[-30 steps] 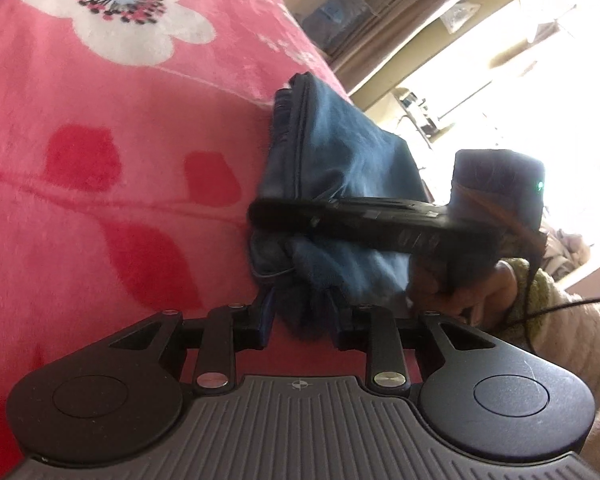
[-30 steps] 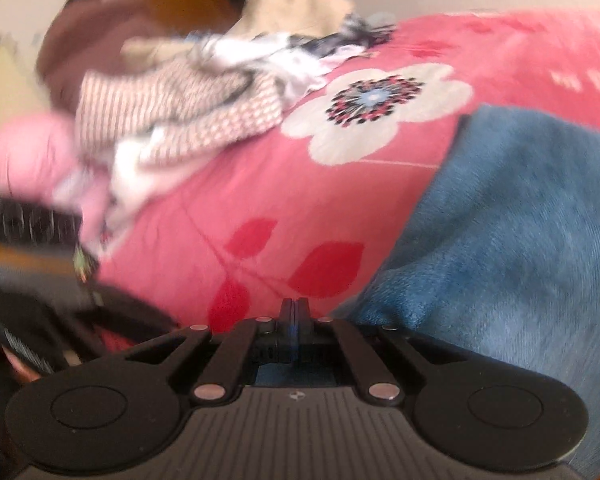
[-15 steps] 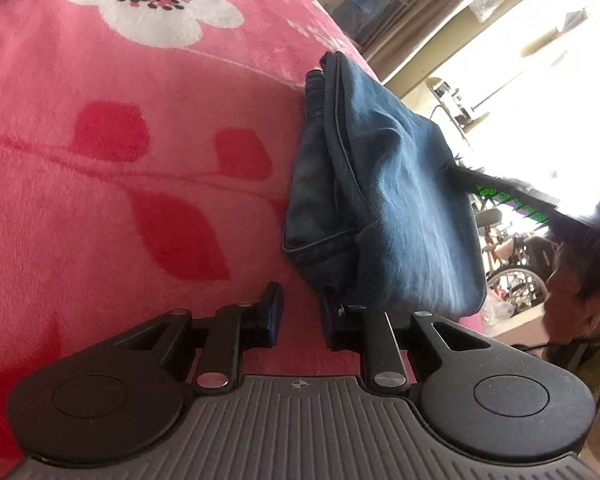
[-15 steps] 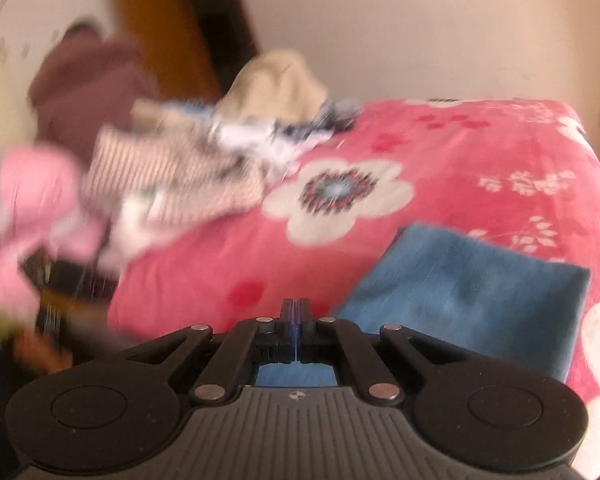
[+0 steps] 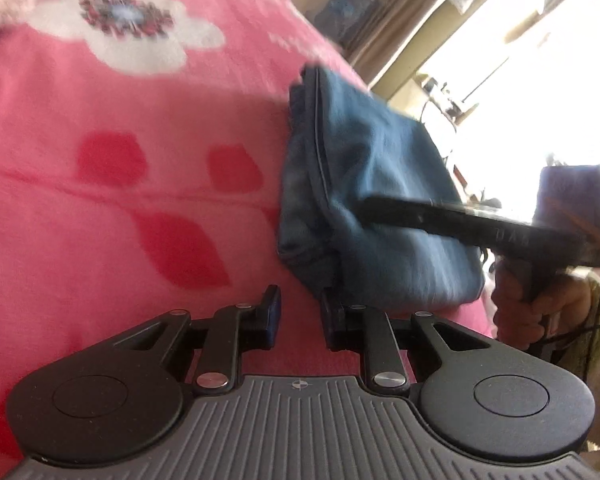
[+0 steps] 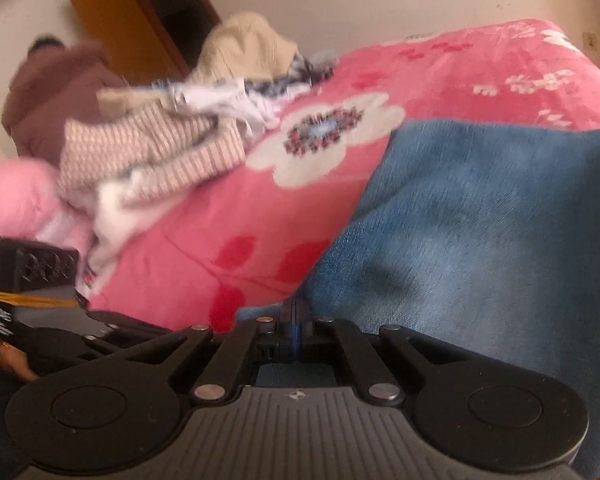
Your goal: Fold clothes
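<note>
A folded blue denim garment (image 5: pixel 380 200) lies on the pink flowered blanket (image 5: pixel 100 220). My left gripper (image 5: pixel 298 316) sits just in front of its near corner, jaws a little apart with nothing between them; the right finger (image 5: pixel 332 320) is next to the cloth's lower edge. My right gripper (image 5: pixel 368 210) comes in from the right, shut, its tip resting on top of the garment. In the right wrist view that shut right gripper (image 6: pixel 296 320) is at the left edge of the blue garment (image 6: pixel 480 240).
A heap of unfolded clothes lies at the blanket's far left: a striped knit (image 6: pixel 148 148), white pieces (image 6: pixel 220 100), a beige one (image 6: pixel 244 48), something fluffy pink (image 6: pixel 16 196). A hand (image 5: pixel 540 308) holds the right gripper. A bright window (image 5: pixel 520 80) is on the right.
The left gripper let the garment's corner out of its jaws, which narrowed, and drew back. The right gripper lifted off the garment to the right, then came back onto its top.
</note>
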Demonstrator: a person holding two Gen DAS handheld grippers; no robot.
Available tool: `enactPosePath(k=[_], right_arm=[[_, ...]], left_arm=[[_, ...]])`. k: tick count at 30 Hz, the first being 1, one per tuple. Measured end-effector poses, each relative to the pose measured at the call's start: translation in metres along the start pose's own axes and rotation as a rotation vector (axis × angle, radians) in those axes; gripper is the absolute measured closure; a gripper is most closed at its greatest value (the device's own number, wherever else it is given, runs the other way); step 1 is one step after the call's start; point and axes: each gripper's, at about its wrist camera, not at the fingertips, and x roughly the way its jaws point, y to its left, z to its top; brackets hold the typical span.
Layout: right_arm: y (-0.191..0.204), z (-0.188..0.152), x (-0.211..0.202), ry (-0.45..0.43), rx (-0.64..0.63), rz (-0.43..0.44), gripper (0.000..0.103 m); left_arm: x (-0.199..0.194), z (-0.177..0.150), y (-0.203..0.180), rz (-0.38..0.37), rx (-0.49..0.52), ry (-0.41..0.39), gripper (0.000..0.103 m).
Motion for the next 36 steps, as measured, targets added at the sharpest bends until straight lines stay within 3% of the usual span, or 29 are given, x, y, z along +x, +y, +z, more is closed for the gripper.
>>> enactPosePath(k=[4,7,9,12,15,18,20,21,30,36], right_arm=[[-0.007,-0.003,-0.021,-0.064,0.062,-0.010,0.103],[-0.011,-0.005,-0.039,-0.114,0.099,-0.045,0.103],[-0.012,-0.005,-0.049,-0.126,0.108,-0.083,0.103],[-0.013,-0.005,-0.060,-0.139,0.107,-0.138,0.103],[-0.016,-0.005,-0.068,-0.154,0.080,-0.220,0.103],[-0.020,-0.006,-0.071,-0.158,0.044,-0.318,0.103],[-0.026,-0.011,-0.059,-0.095,-0.019,-0.439,0.103],[-0.029,-0.016,-0.053,-0.084,-0.047,-0.454,0.103],[-0.034,-0.013,-0.049,-0.064,-0.036,-0.465,0.103],[-0.016,0.004,-0.067,-0.137,-0.090,-0.482,0.103]], left_arm=[[-0.033,0.013,-0.016,-0.026,0.076,-0.109,0.083],[-0.034,0.022,-0.044,-0.083,0.197,-0.150,0.083],[-0.022,0.023,-0.062,-0.094,0.300,-0.141,0.083],[0.005,0.017,-0.083,-0.047,0.442,-0.091,0.083],[0.024,0.005,-0.069,0.043,0.421,-0.039,0.085],[0.027,-0.001,-0.057,0.049,0.362,-0.040,0.085],[0.030,-0.004,-0.055,0.053,0.341,-0.041,0.084],[0.031,-0.006,-0.055,0.057,0.335,-0.044,0.084],[0.023,-0.008,-0.058,0.066,0.296,-0.062,0.083],[0.026,-0.005,-0.061,0.081,0.270,-0.042,0.082]])
